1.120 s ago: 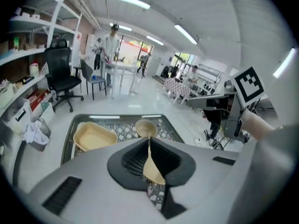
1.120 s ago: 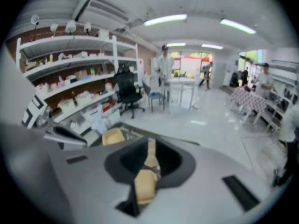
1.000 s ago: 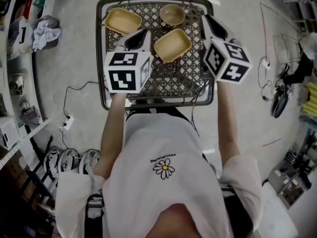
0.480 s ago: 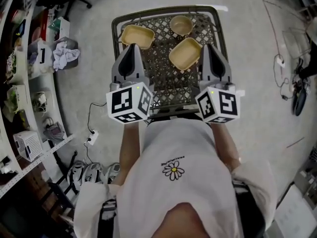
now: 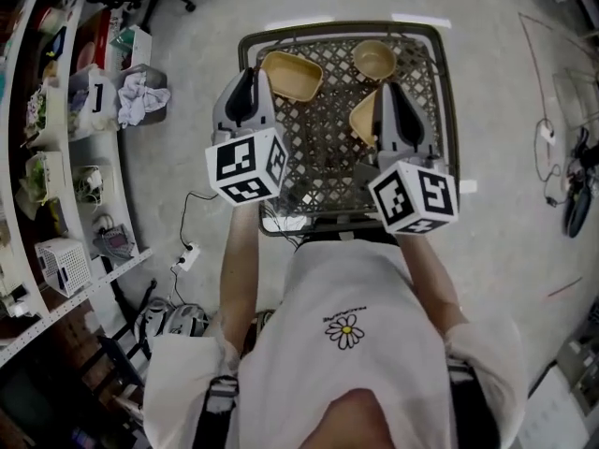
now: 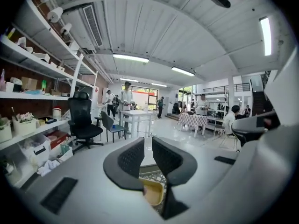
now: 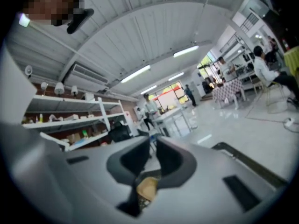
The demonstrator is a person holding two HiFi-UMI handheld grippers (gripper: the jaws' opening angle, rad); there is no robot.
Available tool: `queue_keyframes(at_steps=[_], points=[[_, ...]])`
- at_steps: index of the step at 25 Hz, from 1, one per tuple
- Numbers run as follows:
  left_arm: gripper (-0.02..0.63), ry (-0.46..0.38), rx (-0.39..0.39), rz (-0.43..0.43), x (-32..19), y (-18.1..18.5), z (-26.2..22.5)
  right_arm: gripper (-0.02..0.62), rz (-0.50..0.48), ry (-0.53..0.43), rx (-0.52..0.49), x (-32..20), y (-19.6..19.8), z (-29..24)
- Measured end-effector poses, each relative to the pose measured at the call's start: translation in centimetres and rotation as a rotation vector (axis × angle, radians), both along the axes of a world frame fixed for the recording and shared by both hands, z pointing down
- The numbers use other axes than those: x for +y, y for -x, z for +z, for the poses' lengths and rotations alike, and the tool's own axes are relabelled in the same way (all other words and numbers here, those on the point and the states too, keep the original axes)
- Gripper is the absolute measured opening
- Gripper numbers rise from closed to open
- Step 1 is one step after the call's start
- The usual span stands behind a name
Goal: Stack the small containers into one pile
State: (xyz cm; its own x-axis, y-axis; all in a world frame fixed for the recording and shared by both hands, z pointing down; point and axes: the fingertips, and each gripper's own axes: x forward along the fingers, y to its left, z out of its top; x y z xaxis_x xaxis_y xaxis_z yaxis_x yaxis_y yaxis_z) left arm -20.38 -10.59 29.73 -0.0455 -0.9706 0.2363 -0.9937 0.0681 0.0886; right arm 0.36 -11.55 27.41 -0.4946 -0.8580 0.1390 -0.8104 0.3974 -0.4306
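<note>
Three small containers lie unstacked on the lattice bench [image 5: 323, 162]. The far-left tray [image 5: 290, 75] sits just ahead and inward of the left tool [image 5: 246, 87], whose jaws are narrow, opening and empty. The round bowl [image 5: 374, 59] lies farthest off. The near tray [image 5: 363, 118] is partly hidden beneath the right tool [image 5: 393, 101], the nearer one, which is nearly closed and empty.

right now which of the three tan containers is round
The tan bowl at the mesh table's far right. The other two are rectangular: the far-left dish and the nearer dish.
</note>
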Motion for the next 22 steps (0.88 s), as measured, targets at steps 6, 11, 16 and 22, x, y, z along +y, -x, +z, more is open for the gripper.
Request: queue_keyframes(at_steps=[6, 11, 16, 22], points=[[0.115, 0.347, 0.030, 0.154, -5.4, 7.5, 12.5, 0.146, 0.009, 0.271, -0.049, -1.1, 7.5, 9.7], [0.114, 0.588, 0.073, 0.216, -7.6, 9.8, 21.9, 0.144, 0.133, 0.385, 0.082, -3.5, 10.1, 18.2], [0.103, 0.662, 0.098, 0.254, -8.2, 10.0, 27.3, 0.143, 0.250, 0.501, 0.180, -5.3, 10.5, 26.1], [0.100, 0.645, 0.143, 0.274, -8.5, 9.3, 28.3, 0.107, 0.264, 0.569, 0.186, -5.2, 10.9, 29.0]])
